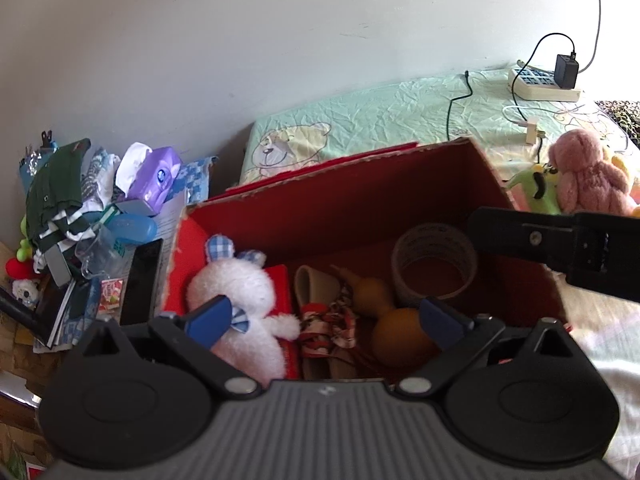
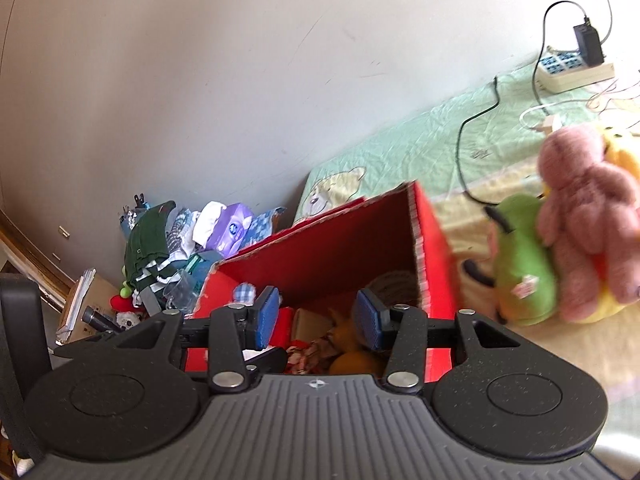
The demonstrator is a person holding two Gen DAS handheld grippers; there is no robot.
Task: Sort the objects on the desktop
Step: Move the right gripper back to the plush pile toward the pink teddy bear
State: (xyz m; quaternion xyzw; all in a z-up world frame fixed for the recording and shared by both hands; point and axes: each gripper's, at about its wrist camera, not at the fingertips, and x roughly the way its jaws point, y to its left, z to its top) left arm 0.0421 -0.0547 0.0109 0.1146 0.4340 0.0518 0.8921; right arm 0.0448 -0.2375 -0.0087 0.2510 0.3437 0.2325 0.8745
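Red cardboard filled both views: the red box [image 1: 352, 216] sat open on the bed, and the left gripper [image 1: 326, 320] hung just above its near edge with its blue-padded jaws spread wide and nothing between them. Down inside, the white plush rabbit [image 1: 240, 304] with checked blue ears lay against the left wall, partly behind the left blue pad. Beside it to the right sat a tan slipper-like piece [image 1: 312, 284], a red and white patterned bundle [image 1: 332, 324] and a yellow-brown gourd [image 1: 388, 320], and the tape roll [image 1: 434, 264] rested in the far right corner. The right gripper [image 2: 318, 320] hovered over the same box, a little back from it, jaws parted as well and holding nothing; its black body poked in from the right edge of the left wrist view, just above the tape roll. Outside the box, to the right, the pink plush toy [image 2: 588, 220] leaned on a yellow plush [image 2: 620, 160], with a green plush [image 2: 520, 260] propped just beside them on the bed. A green bear-print sheet [image 1: 380, 116] stretched behind the box to the wall, where a power strip [image 1: 544, 84] with a black charger [image 1: 566, 70] plugged in lay at the far end. Left of the box, a heap of clothes [image 1: 64, 196] and a purple tissue pack [image 1: 158, 180] were piled against the wall.
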